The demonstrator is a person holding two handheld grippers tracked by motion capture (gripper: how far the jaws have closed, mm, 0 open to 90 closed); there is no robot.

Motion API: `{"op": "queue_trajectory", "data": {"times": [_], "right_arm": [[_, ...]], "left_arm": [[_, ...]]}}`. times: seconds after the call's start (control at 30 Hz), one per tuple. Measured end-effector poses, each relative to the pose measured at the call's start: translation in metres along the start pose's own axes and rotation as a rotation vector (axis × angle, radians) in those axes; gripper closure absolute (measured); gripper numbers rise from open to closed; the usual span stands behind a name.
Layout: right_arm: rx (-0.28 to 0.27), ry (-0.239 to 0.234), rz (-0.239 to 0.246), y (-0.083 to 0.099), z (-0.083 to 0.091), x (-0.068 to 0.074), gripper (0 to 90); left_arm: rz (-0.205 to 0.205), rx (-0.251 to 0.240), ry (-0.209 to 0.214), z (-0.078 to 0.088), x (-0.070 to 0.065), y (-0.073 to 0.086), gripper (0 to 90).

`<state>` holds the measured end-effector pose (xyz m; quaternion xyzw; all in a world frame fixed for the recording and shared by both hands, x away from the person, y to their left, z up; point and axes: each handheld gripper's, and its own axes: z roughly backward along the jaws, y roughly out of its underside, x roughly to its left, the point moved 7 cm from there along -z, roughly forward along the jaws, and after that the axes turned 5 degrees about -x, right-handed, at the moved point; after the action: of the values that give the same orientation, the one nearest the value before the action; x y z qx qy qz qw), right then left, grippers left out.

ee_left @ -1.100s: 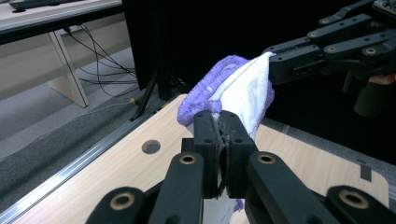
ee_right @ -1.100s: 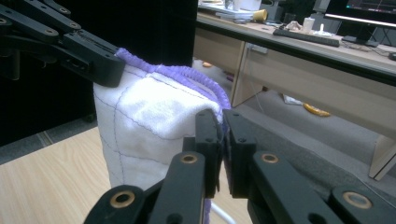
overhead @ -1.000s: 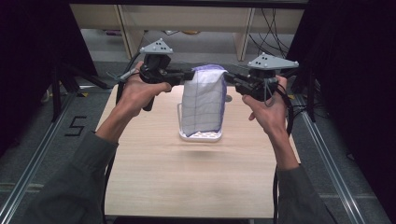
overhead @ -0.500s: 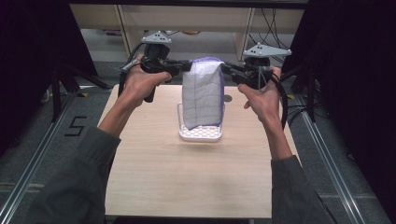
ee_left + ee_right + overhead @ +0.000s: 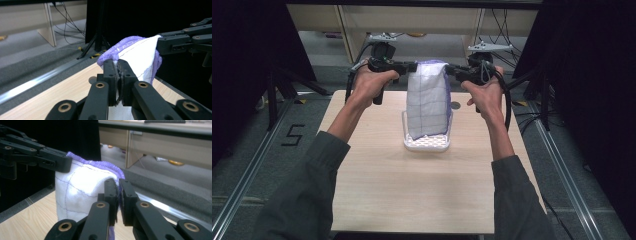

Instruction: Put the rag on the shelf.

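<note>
A white cloth with a thin purple grid and a purple stitched edge (image 5: 428, 100) hangs stretched between the two grippers, its lower end dropping into a small white perforated plastic basket (image 5: 427, 144) that sits on the pale wooden table (image 5: 422, 195). The left gripper (image 5: 411, 66) has its jaws closed tight on one top corner of the cloth — in the left gripper view the fabric is pinched between the black pads (image 5: 118, 72). The right gripper (image 5: 451, 70) is clamped the same way on the opposite corner, the purple hem caught between its pads (image 5: 118, 195).

Judging by how things lie, the picking-up part is done: both corners are secured and the cloth is held up taut along its top edge, above the basket. What looks to be left is the placing itself — whether the cloth is being lowered into the basket or lifted clear of it cannot be told from this moment alone. Its bottom edge sits inside the basket's walls, so most of the cloth is yet to go either way, and both grips have yet to be let go.
</note>
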<state>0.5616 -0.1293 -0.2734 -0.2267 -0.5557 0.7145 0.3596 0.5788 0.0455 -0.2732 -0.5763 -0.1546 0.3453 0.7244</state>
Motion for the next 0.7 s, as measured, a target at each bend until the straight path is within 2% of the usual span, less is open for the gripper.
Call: {"op": "queue_trajectory", "data": {"times": [0.1,0.17,0.27,0.37,0.43,0.47,0.53,0.7], "right_arm": [[0.021,0.0,-0.034,0.006,-0.009,-0.005,86.0],[0.034,0.001,-0.025,0.009,-0.014,-0.009,85.9],[0.062,0.004,-0.037,0.015,-0.021,-0.012,85.8],[0.093,0.015,-0.051,0.023,-0.03,-0.018,85.8],[0.113,0.014,-0.078,0.029,-0.035,-0.021,85.7],[0.119,0.007,-0.072,0.032,-0.037,-0.023,85.7],[0.139,0.018,-0.101,0.039,-0.041,-0.026,85.7],[0.181,0.014,-0.135,0.058,-0.052,-0.034,85.6]], "left_arm": [[0.026,0.005,0.008,-0.009,0.006,0.004,85.4],[0.042,0.019,0.013,-0.014,0.009,0.007,85.3],[0.045,0.053,0.003,-0.025,0.015,0.016,85.2],[0.067,0.066,0.008,-0.032,0.02,0.021,85.1],[0.075,0.087,0.001,-0.037,0.025,0.027,85.1],[0.082,0.093,-0.005,-0.039,0.028,0.031,85.0],[0.108,0.102,-0.007,-0.043,0.034,0.038,84.8],[0.149,0.138,-0.01,-0.052,0.047,0.06,84.7]]}}
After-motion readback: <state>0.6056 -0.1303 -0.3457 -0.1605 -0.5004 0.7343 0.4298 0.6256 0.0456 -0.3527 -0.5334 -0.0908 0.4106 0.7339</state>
